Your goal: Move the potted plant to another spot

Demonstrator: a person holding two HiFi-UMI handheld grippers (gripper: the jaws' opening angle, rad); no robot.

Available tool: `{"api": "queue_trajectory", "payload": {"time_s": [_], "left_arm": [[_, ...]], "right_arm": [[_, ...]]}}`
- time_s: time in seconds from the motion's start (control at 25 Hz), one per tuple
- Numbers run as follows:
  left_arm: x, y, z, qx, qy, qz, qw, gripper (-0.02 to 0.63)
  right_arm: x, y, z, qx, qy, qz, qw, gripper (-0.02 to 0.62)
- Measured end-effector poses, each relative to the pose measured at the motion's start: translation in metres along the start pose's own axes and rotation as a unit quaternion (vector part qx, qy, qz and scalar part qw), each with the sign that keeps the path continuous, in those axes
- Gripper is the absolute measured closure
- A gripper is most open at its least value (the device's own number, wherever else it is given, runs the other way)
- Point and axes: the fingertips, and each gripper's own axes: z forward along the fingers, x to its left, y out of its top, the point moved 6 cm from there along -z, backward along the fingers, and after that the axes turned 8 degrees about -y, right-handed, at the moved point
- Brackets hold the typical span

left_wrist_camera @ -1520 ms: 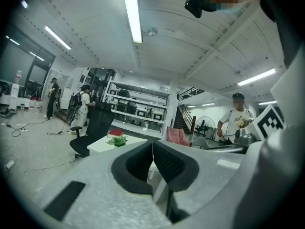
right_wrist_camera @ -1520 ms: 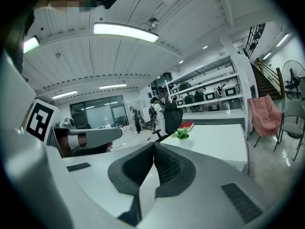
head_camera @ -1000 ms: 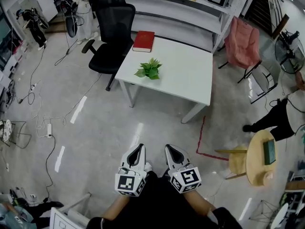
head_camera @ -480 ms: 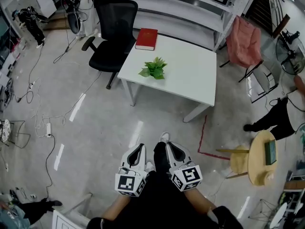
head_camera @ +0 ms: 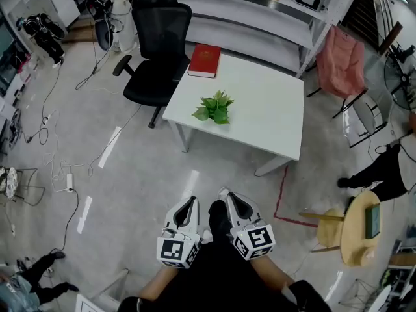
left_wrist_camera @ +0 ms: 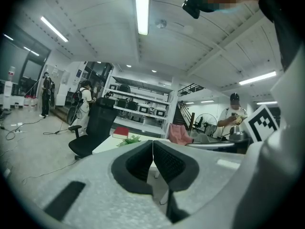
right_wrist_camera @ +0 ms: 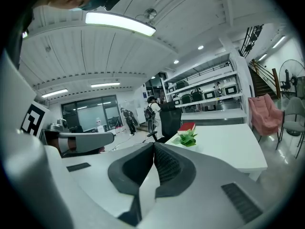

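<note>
Left gripper (head_camera: 187, 203) and right gripper (head_camera: 231, 202): jaws closed, empty, well short of the table (head_camera: 266, 109). Potted plant (head_camera: 214, 107) stands near the table's front-left corner; red book (head_camera: 204, 60) at far-left corner; black chair (head_camera: 156, 44) beside left edge.

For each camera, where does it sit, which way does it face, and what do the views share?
Head view: on the person's head, looking steeply down at the white table; shows left gripper and right gripper.
Left gripper view: on the left gripper, looking along its shut jaws toward the table.
Right gripper view: same on the right gripper, jaws shut.
Shared: all three see the potted plant.
</note>
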Motion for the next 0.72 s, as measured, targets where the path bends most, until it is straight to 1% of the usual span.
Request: {"api": "queue_trajectory", "payload": {"time_s": [0.24, 0.44, 0.64, 0.72], "left_arm": [[0.025, 0.016, 0.064, 0.008, -0.001, 0.002, 1.0000, 0.589], [0.047, 0.029, 0.126, 0.016, 0.000, -0.015, 0.9998, 0.589], [0.061, 0.045, 0.182, 0.022, 0.001, -0.021, 0.9995, 0.589], [0.065, 0.052, 0.200, 0.025, -0.001, -0.017, 0.9996, 0.589]], "right_arm": [[-0.038, 0.020, 0.056, 0.002, 0.000, 0.005, 1.000, 0.583], [-0.075, 0.043, 0.105, 0.000, -0.001, 0.006, 1.000, 0.583], [-0.113, 0.063, 0.144, 0.009, -0.003, 0.010, 1.000, 0.583], [-0.124, 0.070, 0.157, 0.011, -0.003, 0.014, 1.000, 0.583]]}}
